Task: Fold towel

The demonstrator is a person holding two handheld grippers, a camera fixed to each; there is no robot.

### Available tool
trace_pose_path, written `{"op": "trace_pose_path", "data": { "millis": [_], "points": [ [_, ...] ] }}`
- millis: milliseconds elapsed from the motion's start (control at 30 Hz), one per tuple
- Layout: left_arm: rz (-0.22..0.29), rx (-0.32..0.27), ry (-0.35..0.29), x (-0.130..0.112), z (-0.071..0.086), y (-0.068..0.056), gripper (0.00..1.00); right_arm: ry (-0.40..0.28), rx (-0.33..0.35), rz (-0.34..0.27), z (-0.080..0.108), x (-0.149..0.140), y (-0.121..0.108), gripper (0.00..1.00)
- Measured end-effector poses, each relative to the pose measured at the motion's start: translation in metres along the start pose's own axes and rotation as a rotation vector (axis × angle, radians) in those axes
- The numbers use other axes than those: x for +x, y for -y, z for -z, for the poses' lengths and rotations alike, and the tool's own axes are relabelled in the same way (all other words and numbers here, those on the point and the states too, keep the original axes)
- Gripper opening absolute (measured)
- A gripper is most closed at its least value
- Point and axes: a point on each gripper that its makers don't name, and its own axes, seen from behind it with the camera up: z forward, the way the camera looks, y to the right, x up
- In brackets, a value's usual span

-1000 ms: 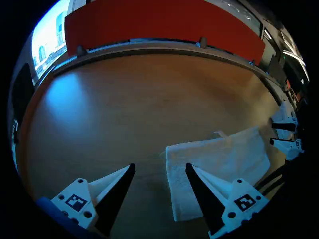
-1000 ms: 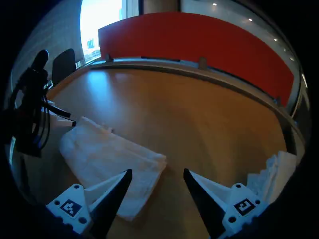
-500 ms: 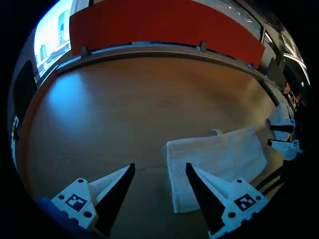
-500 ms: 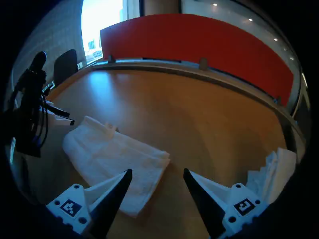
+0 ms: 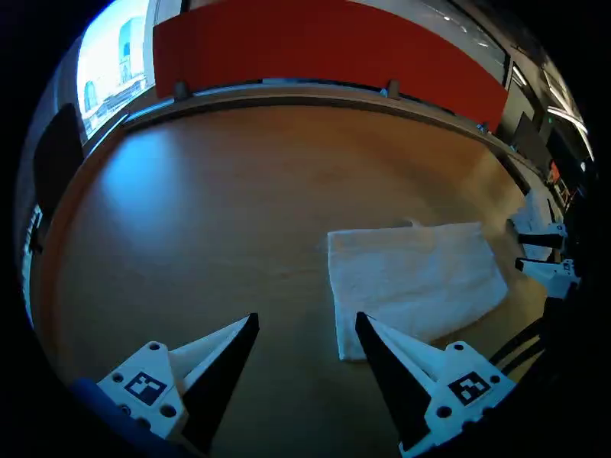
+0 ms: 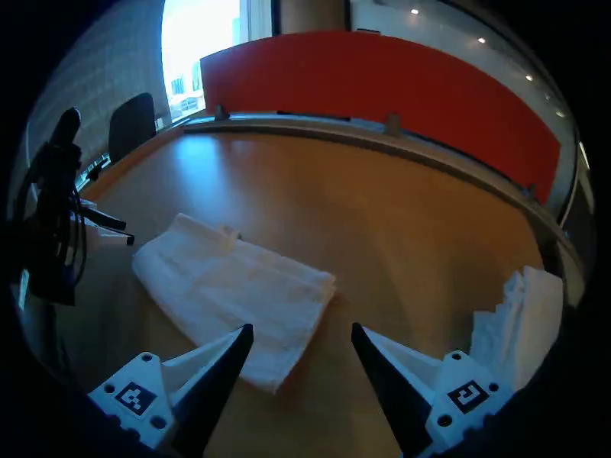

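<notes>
Folded white towel (image 5: 416,278) lies flat on a wooden table (image 5: 191,221), w/ nothing gripping it. Left gripper (image 5: 305,317) is above the table, fingers spread wide apart & empty; towel's near corner shows just behind its right finger. Right gripper (image 6: 301,328) is likewise spread wide & empty, towel's end near its left finger. Stack of white cloths (image 6: 519,328) sits at far right in right gripper view. Red partition (image 5: 328,46) runs along table's far edge.

No text, brand or number can be read; the black-and-white marker squares (image 5: 145,387) bear only patterns
</notes>
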Motion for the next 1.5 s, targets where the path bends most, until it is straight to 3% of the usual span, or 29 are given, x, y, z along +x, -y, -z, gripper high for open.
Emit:
{"op": "trace_pose_path", "data": {
  "millis": [267, 500, 833, 1500],
  "points": [
    [0.028, 0.023, 0.005, -0.028, 0.020, 0.009, 0.94, -0.006, -0.001, 0.000, 0.011, -0.005, 0.005, 1.00],
    [0.047, 0.038, 0.005, -0.039, 0.030, 0.016, 0.94, -0.001, 0.009, 0.016, 0.012, -0.008, 0.008, 1.00],
    [0.041, 0.061, 0.000, -0.055, 0.047, 0.024, 0.94, 0.015, 0.042, 0.065, 0.009, -0.012, 0.014, 1.00],
    [0.059, 0.103, 0.021, -0.111, 0.089, 0.045, 0.94, 0.091, 0.144, 0.206, 0.001, -0.035, 0.034, 1.00]
  ]
}}
